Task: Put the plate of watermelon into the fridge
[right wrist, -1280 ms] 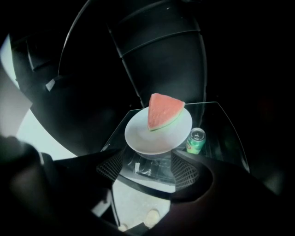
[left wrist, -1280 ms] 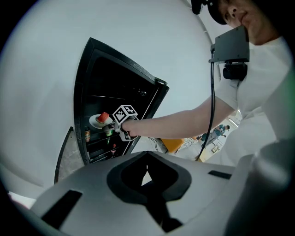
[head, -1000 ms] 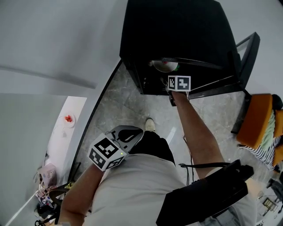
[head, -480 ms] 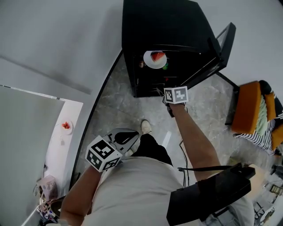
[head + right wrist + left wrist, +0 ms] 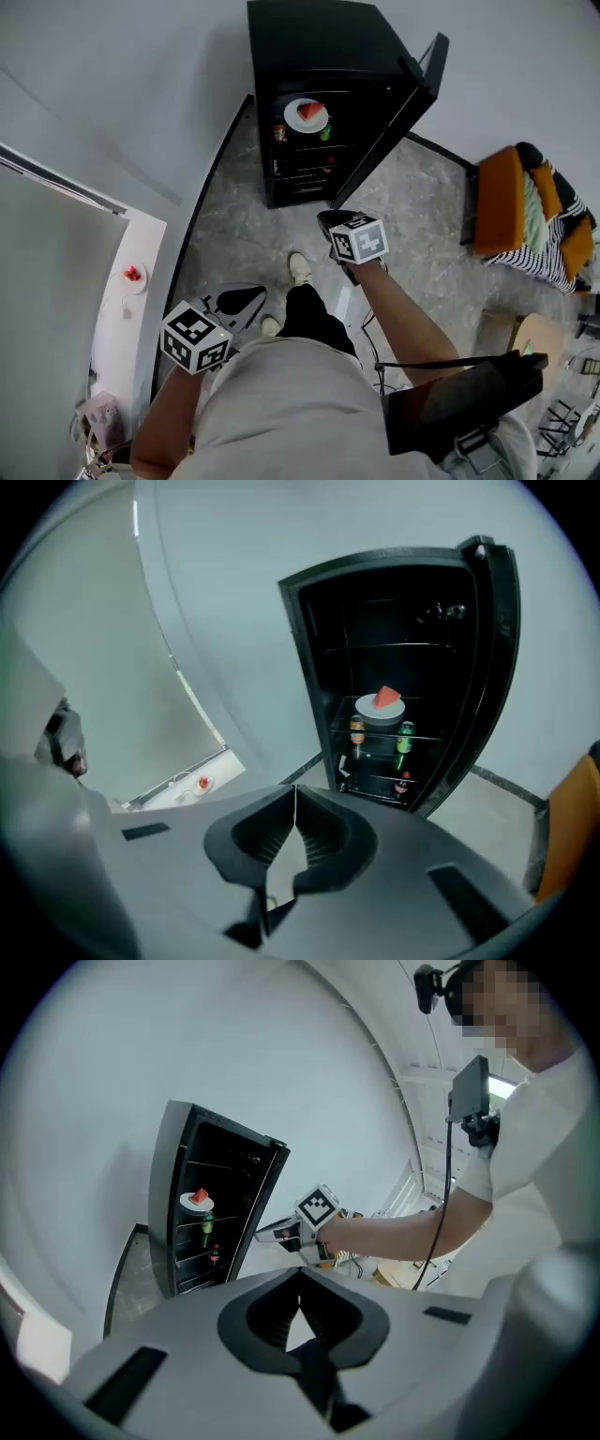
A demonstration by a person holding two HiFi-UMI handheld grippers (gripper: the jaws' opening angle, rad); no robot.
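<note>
Since a second ago we have backed away from the fridge (image 5: 319,56). The right gripper (image 5: 330,221), which then reached to the fridge's shelves, now hangs in front of our legs and well apart from the fridge. Its jaws stood wide then; now, closing, they meet tip to tip with nothing between them. The plate of watermelon (image 5: 307,114) has stayed behind inside the fridge.

The fridge is a tall black cabinet standing against the pale wall on the grey stone floor (image 5: 244,225). Its door (image 5: 398,117) is swung open to our right. Further right is an orange chair (image 5: 499,200) with a striped cloth (image 5: 553,246) draped on it. At the far left runs a white ledge (image 5: 117,309).

The left gripper (image 5: 242,300) is held low by our left hip, near our shoes, and its jaws are pressed together on nothing.

The plate of watermelon sits flat on a glass shelf about midway up the open fridge, a red wedge on a white plate. In the right gripper view a brown bottle (image 5: 357,731) and a green can (image 5: 405,737) stand just below it, side by side. A small red-capped bottle (image 5: 403,783) is on a lower shelf. On the white ledge lies a second small plate (image 5: 132,276) with something red on it, too small for us to tell more.
</note>
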